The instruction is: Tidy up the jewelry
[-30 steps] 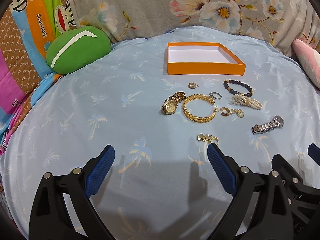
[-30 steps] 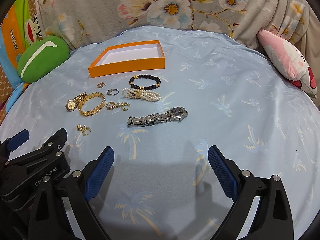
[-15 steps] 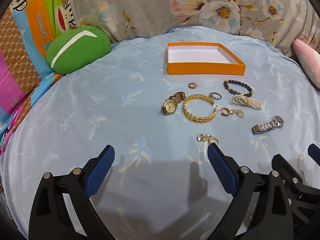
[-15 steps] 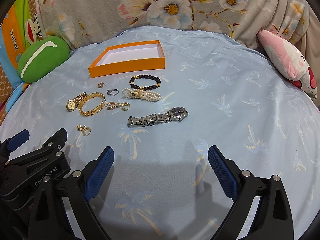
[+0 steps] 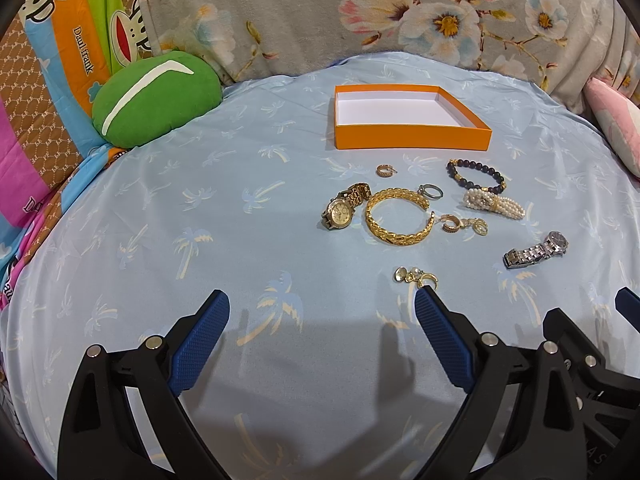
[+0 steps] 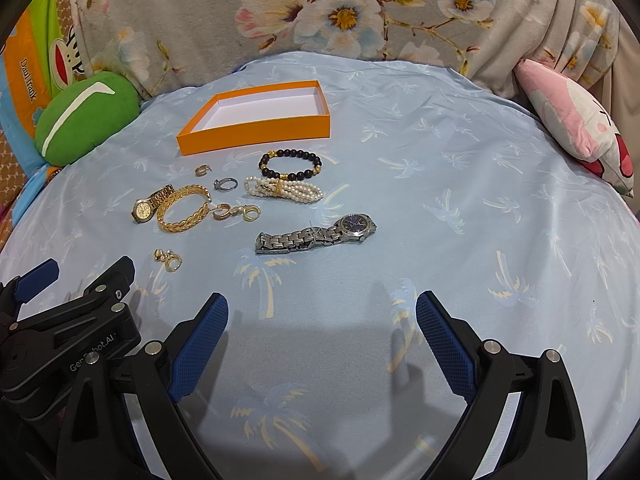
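Jewelry first: it all lies loose on the blue palm-print bed sheet [image 5: 160, 208], and the orange box [image 5: 408, 138] sits behind it with nothing inside that we can see. So we judge we are at the very start, with no piece picked up.

Here is the spread from the left wrist view. The gold watch [image 5: 340, 213] sits just beside the gold chain bangle [image 5: 396, 216], and may be touching it. A small gold ring [image 5: 385, 170] and a silver ring [image 5: 431, 192] lie nearer the box. The dark bead bracelet [image 5: 476, 176] and the pearl bracelet [image 5: 494, 203] lie to the right. A cluster of gold hoop earrings [image 5: 464, 225] lies at the bangle's open end. The silver watch [image 6: 320, 234] lies stretched out, closest to the right gripper [image 6: 320, 330].

Both grippers hover low over the sheet, jaws spread wide, holding nothing. The left gripper [image 5: 320, 326] has its right pad just beside the small gold earring pair [image 5: 414, 276].

We reckon that pair is the likely first pick for the left side, and the silver watch for the right. The earrings are tiny and flat on soft cloth, so the next move calls for straddling them squarely and closing gently before carrying them to the box.
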The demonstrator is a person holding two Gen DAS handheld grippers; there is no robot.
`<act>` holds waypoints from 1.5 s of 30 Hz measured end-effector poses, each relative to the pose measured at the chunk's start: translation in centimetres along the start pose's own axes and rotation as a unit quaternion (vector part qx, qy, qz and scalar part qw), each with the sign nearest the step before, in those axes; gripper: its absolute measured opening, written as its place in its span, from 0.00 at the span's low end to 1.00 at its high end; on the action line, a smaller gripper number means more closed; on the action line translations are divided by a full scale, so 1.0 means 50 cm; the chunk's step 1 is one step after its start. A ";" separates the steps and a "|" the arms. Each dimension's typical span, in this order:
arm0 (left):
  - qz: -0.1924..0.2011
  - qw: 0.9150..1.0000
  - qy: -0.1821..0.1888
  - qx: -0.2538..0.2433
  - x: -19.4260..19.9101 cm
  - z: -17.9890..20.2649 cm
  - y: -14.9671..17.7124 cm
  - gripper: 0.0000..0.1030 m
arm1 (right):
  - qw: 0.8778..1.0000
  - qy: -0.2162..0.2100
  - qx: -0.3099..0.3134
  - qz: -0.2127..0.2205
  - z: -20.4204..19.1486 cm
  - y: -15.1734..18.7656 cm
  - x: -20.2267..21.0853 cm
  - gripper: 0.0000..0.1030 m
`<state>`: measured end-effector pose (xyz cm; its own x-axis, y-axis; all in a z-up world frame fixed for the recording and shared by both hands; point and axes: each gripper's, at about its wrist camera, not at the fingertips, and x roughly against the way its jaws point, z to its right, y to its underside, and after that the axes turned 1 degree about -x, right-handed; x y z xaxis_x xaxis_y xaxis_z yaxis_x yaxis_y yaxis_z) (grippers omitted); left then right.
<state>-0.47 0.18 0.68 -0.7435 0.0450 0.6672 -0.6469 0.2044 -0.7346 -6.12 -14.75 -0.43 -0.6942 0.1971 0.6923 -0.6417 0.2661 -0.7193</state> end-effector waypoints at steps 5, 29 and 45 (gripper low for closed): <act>0.000 1.000 0.000 0.000 0.001 0.001 0.000 0.89 | 1.000 0.000 0.000 0.000 0.000 0.000 0.000 0.92; -0.004 1.000 0.021 0.003 -0.003 0.005 0.006 0.90 | 1.000 -0.012 -0.011 0.000 -0.001 0.005 -0.001 0.91; -0.025 0.998 0.019 0.047 -0.019 -0.080 -0.035 0.93 | 0.991 -0.053 -0.104 -0.063 0.078 -0.047 -0.068 0.61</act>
<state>2.04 3.68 1.83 -0.7039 0.0738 0.7064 -0.6977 0.1145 -0.7072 -3.53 -19.73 -1.29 -0.6497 0.0522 0.7584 -0.6524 0.4738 -0.5916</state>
